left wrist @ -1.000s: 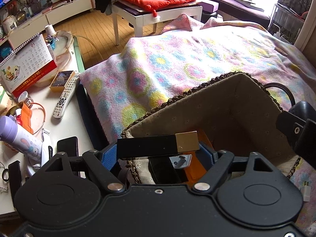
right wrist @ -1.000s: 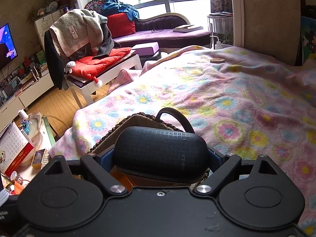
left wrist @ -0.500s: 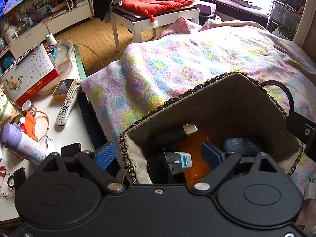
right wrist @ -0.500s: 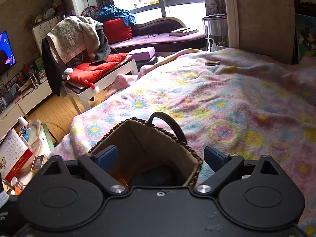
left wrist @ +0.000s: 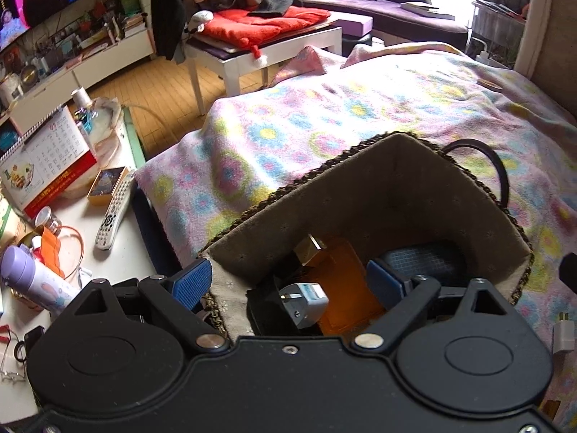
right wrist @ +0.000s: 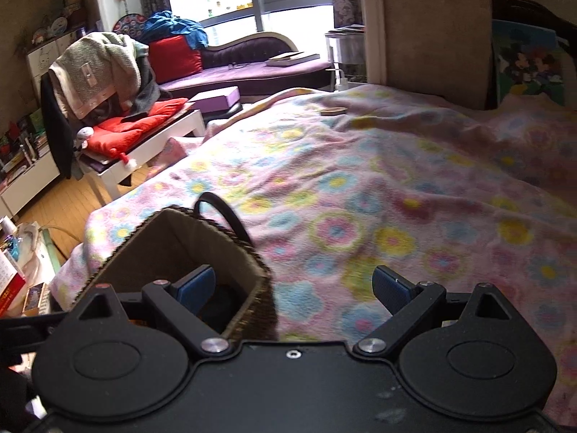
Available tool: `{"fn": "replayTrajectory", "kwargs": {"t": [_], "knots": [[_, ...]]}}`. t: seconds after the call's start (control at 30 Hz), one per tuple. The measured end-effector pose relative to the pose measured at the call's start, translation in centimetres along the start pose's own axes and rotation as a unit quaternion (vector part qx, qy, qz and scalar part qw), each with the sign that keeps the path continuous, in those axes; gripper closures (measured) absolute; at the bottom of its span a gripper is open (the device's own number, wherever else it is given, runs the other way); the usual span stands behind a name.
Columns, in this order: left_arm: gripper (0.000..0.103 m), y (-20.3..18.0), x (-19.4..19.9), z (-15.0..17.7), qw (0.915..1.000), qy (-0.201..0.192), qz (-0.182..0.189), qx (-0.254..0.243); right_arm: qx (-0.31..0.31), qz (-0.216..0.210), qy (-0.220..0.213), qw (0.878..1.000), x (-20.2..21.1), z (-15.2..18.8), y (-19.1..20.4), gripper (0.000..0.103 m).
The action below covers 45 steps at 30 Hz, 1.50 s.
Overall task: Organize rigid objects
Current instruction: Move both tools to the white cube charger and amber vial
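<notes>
A brown woven basket (left wrist: 396,187) with a fabric lining and a black handle (left wrist: 494,169) stands on the flowered blanket. Inside lie an orange box (left wrist: 342,281), a black bar with a gold end (left wrist: 309,250), a white plug (left wrist: 306,299) and a dark grid-textured case (left wrist: 425,259). My left gripper (left wrist: 288,281) is open and empty over the basket's near-left corner, one finger outside the wall and one inside. My right gripper (right wrist: 294,287) is open and empty, straddling the right wall of the basket (right wrist: 173,238), its right finger over the blanket.
A white side table at the left carries a remote (left wrist: 115,209), a calendar (left wrist: 43,166) and a purple bottle (left wrist: 32,281). A white charger (left wrist: 562,332) lies on the blanket right of the basket. A tape roll (right wrist: 333,110) sits far up the bed.
Both grippers opened. The left one dropped the black gold-ended bar into the basket, the right one dropped the dark case there. The right gripper then slid right, off the basket.
</notes>
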State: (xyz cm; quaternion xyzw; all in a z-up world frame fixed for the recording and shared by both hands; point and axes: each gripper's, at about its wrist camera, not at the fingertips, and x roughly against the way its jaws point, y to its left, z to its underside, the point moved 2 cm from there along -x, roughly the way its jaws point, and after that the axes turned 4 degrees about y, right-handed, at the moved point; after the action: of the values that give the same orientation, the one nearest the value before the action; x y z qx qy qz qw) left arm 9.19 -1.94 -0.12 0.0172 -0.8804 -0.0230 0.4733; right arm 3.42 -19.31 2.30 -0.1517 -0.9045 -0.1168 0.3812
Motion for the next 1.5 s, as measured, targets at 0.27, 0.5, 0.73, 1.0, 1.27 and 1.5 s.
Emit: {"fn": "replayTrajectory", "kwargs": {"t": [0.27,0.5,0.73,1.0,1.27,1.5], "knots": [[0.010,-2.6,1.9,0.6,0.9967,-0.043,0.042,-0.054,-0.041,0.079,0.007,0.996,1.3,2.1,-8.0,0.008],[0.008,-5.6,3.5,1.9,0.9857,-0.067,0.101,-0.118,-0.064,0.146,0.033,0.987,2.1,6.0,-15.2,0.008],[0.007,-8.5,4.9,3.7,0.9715,-0.083,0.128,-0.181,-0.040,0.125,0.053,0.990,2.8,10.5,-16.9,0.008],[0.006,-10.9,5.0,5.2,0.9632,-0.069,0.132,-0.224,0.122,0.062,0.046,0.989,2.8,15.6,-11.8,0.009],[0.006,-12.7,4.7,6.0,0.9592,-0.044,0.141,-0.241,0.135,0.133,0.042,0.981,-0.6,15.5,-13.5,0.018],[0.006,-15.2,4.8,6.9,0.9506,-0.034,0.141,-0.275,0.054,0.208,0.013,0.977,-1.8,13.4,-18.3,0.019]]}}
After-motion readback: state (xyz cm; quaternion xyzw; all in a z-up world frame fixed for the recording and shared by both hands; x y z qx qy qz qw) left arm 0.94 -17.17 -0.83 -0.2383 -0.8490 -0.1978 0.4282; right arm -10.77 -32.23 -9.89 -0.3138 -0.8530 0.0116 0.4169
